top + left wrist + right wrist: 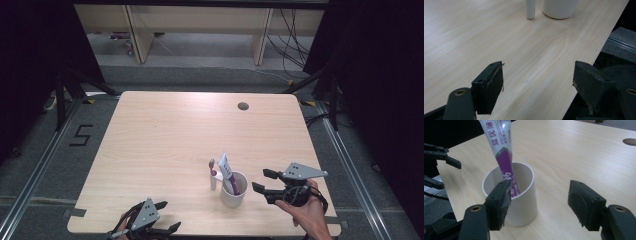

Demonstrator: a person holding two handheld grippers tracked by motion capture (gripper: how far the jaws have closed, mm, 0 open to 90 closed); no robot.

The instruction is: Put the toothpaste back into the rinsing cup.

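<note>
In the high view, a white cup (233, 190) is seen standing upright on the pale wooden table (165, 145), near the front edge and right of centre. A purple-and-white toothpaste tube (226, 170) is leaned inside it, its top tilted toward the left. Just beside the cup, on its left, a toothbrush (212, 174) with a pink head is stood upright in a small white base. The right gripper (260, 181) is held just to the right of the cup, apart from it, its jaws spread and nothing between them (the grey three-cornered plate is turned upward). The left gripper (167, 216) is kept at the front edge of the table, well apart from the cup, with its jaws spread too.

In the left gripper view, the two black jaws are seen wide apart over bare wood at the table's edge, with nothing held. The bottom of the cup (560, 8) and the white base of the toothbrush (530, 9) are cut off by the top of the picture.

In the right gripper view, the jaws are shown wide apart and empty; the cup (511, 195) is placed just behind the left-hand jaw, and the tube (502, 155) rises out of it at a slant. The left gripper (439, 170) is glimpsed at the far left.
</note>
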